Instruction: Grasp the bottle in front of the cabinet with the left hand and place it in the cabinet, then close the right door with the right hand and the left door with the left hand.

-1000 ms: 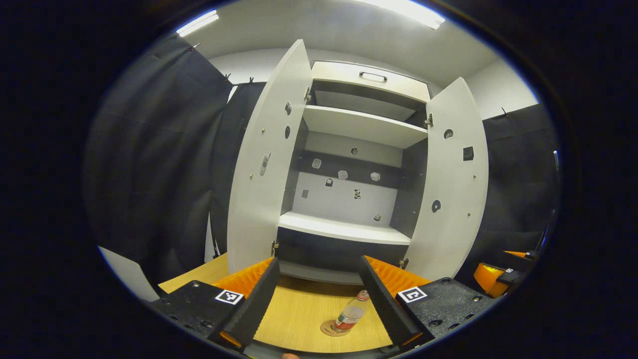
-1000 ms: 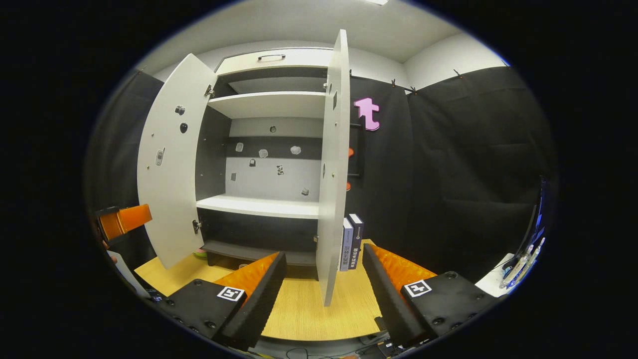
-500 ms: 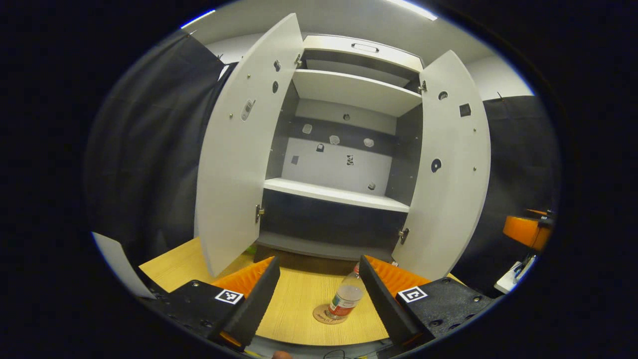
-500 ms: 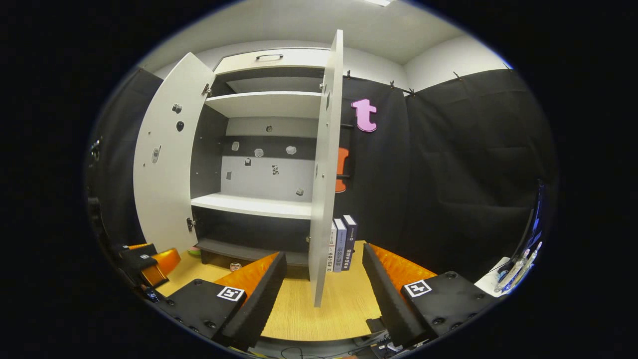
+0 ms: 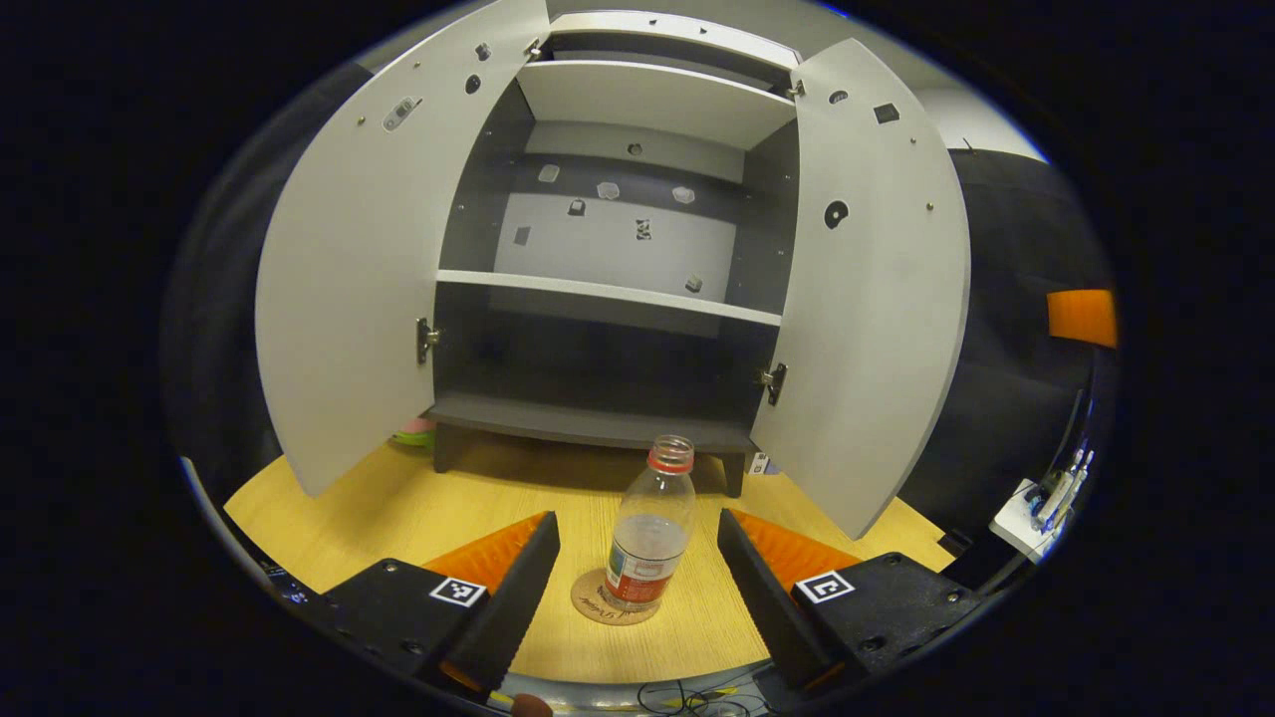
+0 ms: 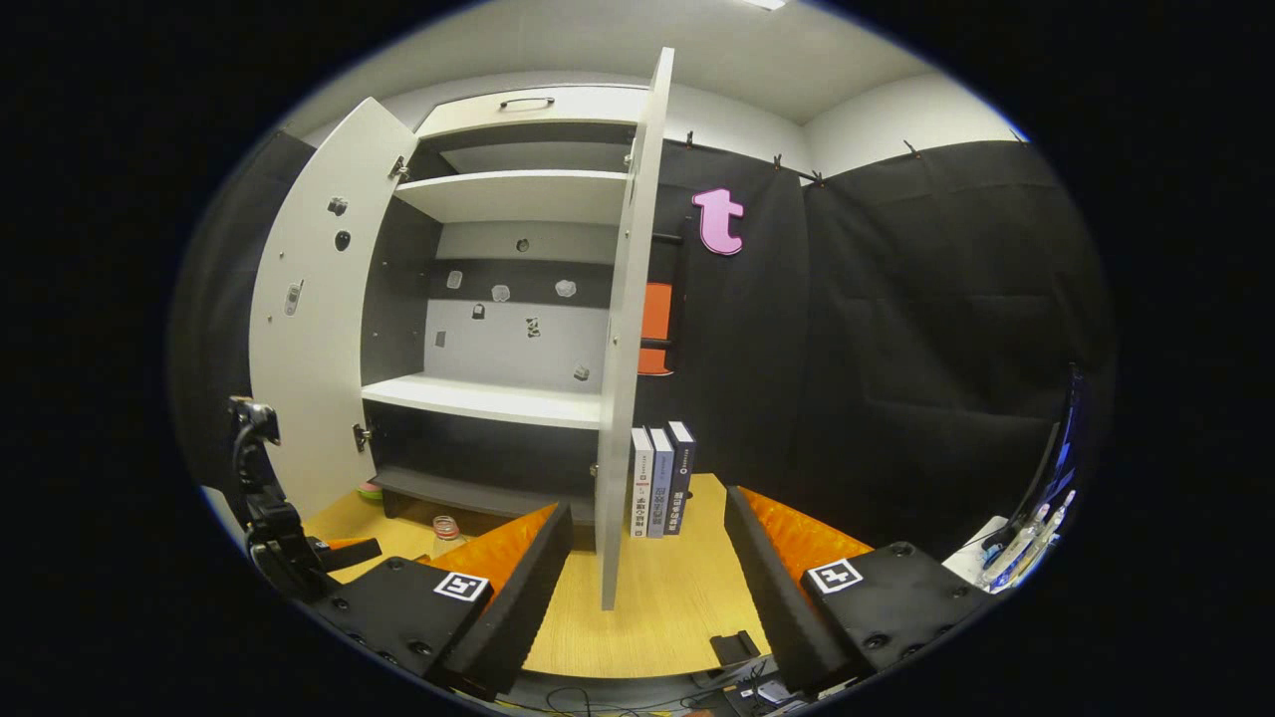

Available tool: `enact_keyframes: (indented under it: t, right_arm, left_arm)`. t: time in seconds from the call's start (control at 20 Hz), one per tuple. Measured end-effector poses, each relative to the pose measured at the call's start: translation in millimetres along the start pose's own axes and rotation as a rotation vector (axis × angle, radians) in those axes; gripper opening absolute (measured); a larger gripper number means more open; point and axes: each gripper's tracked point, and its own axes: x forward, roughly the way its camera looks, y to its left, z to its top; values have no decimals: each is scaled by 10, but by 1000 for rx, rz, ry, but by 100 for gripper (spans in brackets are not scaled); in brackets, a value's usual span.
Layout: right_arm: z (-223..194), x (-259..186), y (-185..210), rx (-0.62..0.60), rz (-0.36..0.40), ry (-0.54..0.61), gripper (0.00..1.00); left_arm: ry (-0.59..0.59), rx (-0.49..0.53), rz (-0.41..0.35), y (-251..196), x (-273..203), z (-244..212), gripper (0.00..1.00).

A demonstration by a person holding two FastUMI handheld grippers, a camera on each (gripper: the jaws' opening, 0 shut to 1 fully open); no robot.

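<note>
Left gripper view, left to right: the cabinet's left door (image 5: 349, 279) stood swung out, its hinge visible at the lower inner edge. Your left tool (image 5: 637, 588) was held wide, fingers well apart and touching nothing. Between them, farther off, the bottle (image 5: 652, 533) stood upright on a round coaster (image 5: 598, 605) on the desk (image 5: 398, 508), in front of the cabinet (image 5: 608, 289) and just short of its bottom shelf. The bottle was clear, with a red neck ring and a red-banded label. The right door (image 5: 877, 279) also stood open.

Right gripper view, left to right: you could see the other tool's rig at the far left, then the left door (image 6: 304, 309), the bottle's top (image 6: 445, 528) low near the cabinet base, and your right tool (image 6: 647, 588) spread wide, gripping nothing. The right door (image 6: 623, 339) showed edge-on above the gap between its fingers; three books (image 6: 659, 483) stood upright just beyond it on the desk.
</note>
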Motion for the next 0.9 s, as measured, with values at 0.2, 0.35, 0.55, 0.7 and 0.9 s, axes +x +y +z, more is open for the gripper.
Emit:
enact_keyframes:
  t: [0.2,0.35,0.55,0.7,0.9]
  right_arm:
    - [-57,64,-132,-1,-20,19,100]
    - [-126,124,-252,3,-41,44,100]
    - [-166,220,-376,-3,-62,62,100]
    - [-184,283,-473,-20,-76,69,100]
    - [-218,361,-547,-20,-82,80,100]
  left_arm:
    - [63,-7,8,-21,293,-301,98]
    - [106,9,8,-22,508,-483,98]
    - [166,6,29,24,723,-702,98]
    - [178,9,41,39,854,-769,98]
    - [194,12,31,-2,956,-753,81]
